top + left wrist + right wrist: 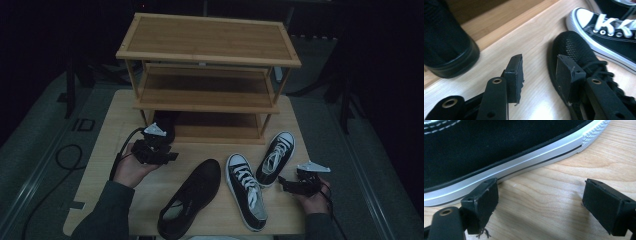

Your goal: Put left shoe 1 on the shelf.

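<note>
While the black mesh shoe lies on the table beside two black-and-white sneakers, the left gripper hovers near its toe — jaws apart, empty. Right gripper — wide, empty, beside the right sneaker's heel. Wooden rack behind.

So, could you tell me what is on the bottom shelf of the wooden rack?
On the bottom shelf of the wooden rack, a black shoe stands at the left end. The left gripper covers its front, and the shelf above shades the rest.
</note>
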Demonstrator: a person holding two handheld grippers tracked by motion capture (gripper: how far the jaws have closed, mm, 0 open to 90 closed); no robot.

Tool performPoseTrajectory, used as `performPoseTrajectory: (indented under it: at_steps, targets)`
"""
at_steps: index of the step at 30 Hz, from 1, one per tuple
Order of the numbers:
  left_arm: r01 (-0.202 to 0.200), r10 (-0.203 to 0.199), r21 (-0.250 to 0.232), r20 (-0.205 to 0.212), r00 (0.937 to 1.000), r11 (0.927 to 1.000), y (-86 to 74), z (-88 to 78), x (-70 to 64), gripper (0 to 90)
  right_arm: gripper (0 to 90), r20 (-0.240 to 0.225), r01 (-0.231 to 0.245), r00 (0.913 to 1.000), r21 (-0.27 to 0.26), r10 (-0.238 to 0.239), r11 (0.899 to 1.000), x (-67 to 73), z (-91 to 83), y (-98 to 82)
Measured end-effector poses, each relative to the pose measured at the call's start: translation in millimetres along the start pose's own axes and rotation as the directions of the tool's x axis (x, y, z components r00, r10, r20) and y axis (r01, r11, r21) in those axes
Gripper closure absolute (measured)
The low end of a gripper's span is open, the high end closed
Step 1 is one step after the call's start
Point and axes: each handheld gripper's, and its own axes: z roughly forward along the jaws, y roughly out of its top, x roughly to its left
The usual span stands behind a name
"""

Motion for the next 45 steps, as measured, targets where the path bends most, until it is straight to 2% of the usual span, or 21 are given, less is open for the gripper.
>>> performPoseTrajectory:
  at_steps: [5, 12, 15, 21, 30, 45]
  targets:
    - [-0.029, 0.029, 0.020, 0.007, 0.9996, 0.9994, -1.7, -2.8, -4.9, 57.0, 13.2, 0.001, 0.000, 1.0000, 0.000, 0.000, 1.000, 0.1, 0.0, -0.1]
    - [-0.040, 0.039, 0.034, 0.024, 0.9989, 0.9986, -2.8, -4.4, -7.8, 56.7, 13.3, 0.002, -0.002, 1.0000, -0.001, 0.002, 1.000, 0.3, -0.1, -0.2]
    - [-0.063, 0.061, 0.046, 0.044, 0.9972, 0.9969, -4.9, -6.5, -11.8, 56.7, 13.2, 0.002, 0.000, 1.0000, 0.000, 0.000, 1.000, 0.2, -0.1, -0.2]
    - [-0.093, 0.090, 0.060, 0.059, 0.9943, 0.9938, -7.4, -9.4, -17.6, 56.6, 13.1, -0.001, 0.000, 1.0000, 0.000, 0.000, 1.000, -0.1, 0.0, 0.0]
    - [-0.101, 0.096, 0.068, 0.065, 0.9932, 0.9926, -6.5, -8.5, -19.2, 55.6, 13.1, -0.001, 0.000, 1.0000, 0.000, 0.000, 1.000, 0.0, 0.0, 0.0]
    - [-0.130, 0.122, 0.083, 0.096, 0.9879, 0.9880, -5.5, -8.8, -26.0, 54.6, 13.3, 0.001, 0.000, 1.0000, 0.000, 0.000, 1.000, 0.2, -0.1, -0.2]
